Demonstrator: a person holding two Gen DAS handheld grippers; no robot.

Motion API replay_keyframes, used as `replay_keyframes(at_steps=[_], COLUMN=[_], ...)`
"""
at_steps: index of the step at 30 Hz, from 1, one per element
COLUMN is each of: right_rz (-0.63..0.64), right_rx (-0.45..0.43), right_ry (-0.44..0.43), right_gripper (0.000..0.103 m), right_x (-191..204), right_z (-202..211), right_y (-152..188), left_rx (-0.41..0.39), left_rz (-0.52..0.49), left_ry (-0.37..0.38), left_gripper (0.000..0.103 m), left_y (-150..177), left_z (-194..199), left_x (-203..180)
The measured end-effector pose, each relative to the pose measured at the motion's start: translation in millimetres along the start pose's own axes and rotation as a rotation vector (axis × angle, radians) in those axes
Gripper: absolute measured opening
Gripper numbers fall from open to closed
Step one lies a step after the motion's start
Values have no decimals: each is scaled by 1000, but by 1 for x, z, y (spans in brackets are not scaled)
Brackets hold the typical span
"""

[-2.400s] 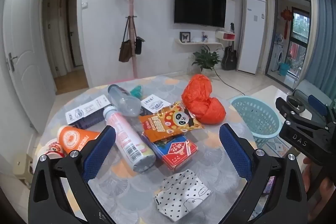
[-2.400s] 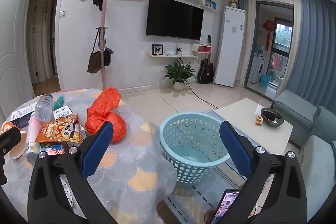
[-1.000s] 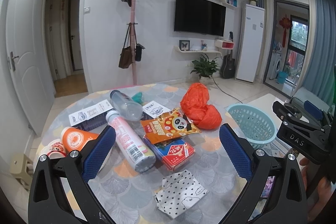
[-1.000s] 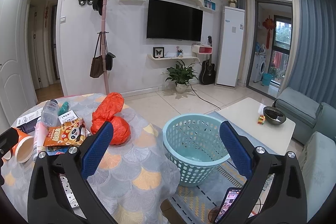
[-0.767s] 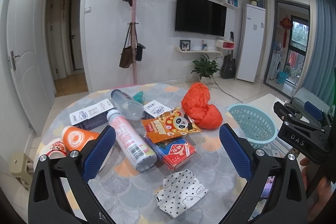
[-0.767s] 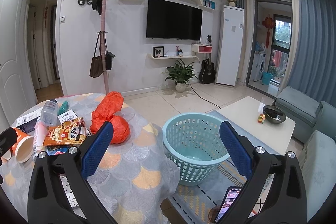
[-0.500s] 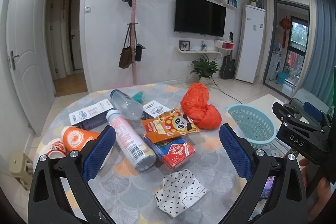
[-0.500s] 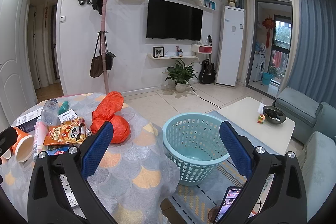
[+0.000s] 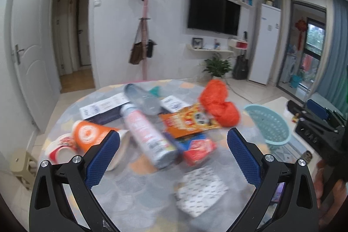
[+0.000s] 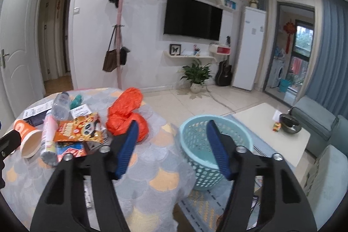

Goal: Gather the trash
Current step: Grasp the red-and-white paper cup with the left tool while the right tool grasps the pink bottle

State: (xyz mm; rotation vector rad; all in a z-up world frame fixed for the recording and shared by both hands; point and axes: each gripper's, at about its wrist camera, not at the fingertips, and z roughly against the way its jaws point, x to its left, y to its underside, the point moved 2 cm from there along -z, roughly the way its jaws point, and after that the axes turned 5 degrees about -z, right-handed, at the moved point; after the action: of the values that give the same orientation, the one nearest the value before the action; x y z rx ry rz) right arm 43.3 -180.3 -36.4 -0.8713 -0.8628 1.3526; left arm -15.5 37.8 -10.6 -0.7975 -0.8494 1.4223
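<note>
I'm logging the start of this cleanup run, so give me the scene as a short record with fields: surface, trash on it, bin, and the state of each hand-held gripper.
surface: round table with a scale-patterned cloth
trash: orange plastic bag, panda snack packet, pink bottle, clear bottle, orange paper cup, red box, dotted pouch
bin: light blue basket on the floor beside the table, no trash visible inside
left hand-held gripper: open, empty, above the table
right hand-held gripper: open, empty, fingers narrower than the left's
</note>
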Motion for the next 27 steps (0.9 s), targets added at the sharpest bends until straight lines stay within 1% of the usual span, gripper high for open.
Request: replay_keyframes(at_steps=[1,2,4,9,12,14,15,17,19,21,24,25,27], right_rz=[-6,-10,-14,9,29,62,78,116,132,154,206,217,235], right_rx=[14,25,41,86,125,159,170,213,276,336,401,422,493], right_ry=[-25,-47,-86,-208,-300,-372,-397,-459,-524,-555,-569,-574,-601], right_gripper=[51,51,51,51,51,51,51,57,57,57,57,57,57], right_x=[4,8,18,58,88,112,122,147,171,190,213,215,223], right_z=[-1,-3,-5,-13,-19,-26,-29,-40,-54,-68,-86,-89,-102], right_y=[0,0,0,1,2,2,3,3,6,11,16,18,22], left_rx=[3,6,14,49,82,105,127,163,199,238,280,296,326], left_rz=[10,23,57,148,209,248,284,357,429,477,526,543,579], left_ry=[-24,-49,-97,-227,-285,-313,-324,-307,-267,-243,-210,-193,-162], left_gripper=[96,96,96,96,96,96,96,96,95,95,93,90,86], left_y=[2,3,5,13,21,26,30,38,49,57,63,64,68], left_z=[0,0,1,3,1,-1,-3,-10,-17,-26,-36,-40,-48], left_x=[9,20,49,112,150,168,180,198,214,223,231,233,237])
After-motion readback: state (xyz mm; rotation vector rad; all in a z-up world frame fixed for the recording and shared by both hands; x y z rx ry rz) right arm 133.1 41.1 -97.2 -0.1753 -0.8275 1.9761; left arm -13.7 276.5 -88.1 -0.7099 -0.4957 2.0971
